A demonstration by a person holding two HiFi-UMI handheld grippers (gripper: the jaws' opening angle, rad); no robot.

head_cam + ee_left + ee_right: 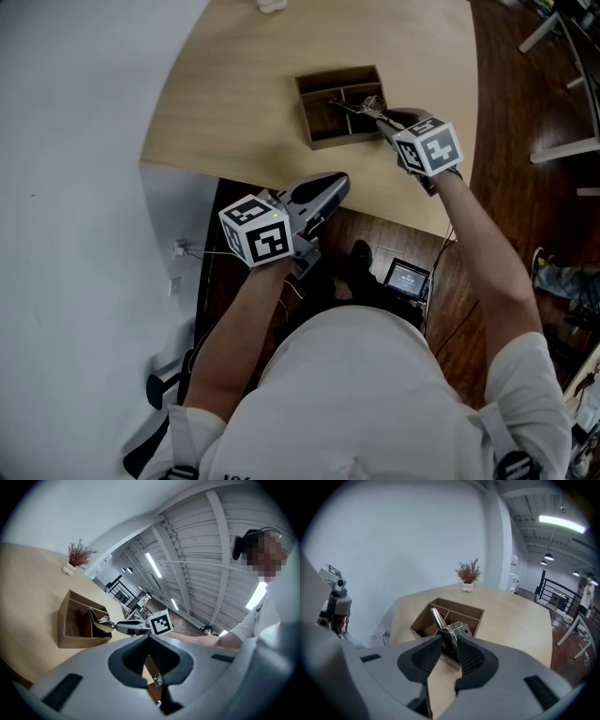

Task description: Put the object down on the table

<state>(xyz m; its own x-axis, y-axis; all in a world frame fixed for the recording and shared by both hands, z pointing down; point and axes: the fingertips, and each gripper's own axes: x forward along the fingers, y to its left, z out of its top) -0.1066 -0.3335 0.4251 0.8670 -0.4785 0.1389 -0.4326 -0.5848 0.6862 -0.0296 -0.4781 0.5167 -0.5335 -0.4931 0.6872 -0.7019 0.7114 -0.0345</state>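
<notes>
Steel utensil [454, 631] clamped in our right gripper [449, 645] hangs over the wooden box [457, 605]; released here, we reckon it drops inside (left gripper [152, 673] closed, empty).

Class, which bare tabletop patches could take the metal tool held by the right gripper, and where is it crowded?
Bare wood lies left of the wooden box out to the table's curved edge, behind it toward the plant pot, and in front, by the left gripper. Crowded: the box's right end, where the right gripper holds the metal tool.
</notes>
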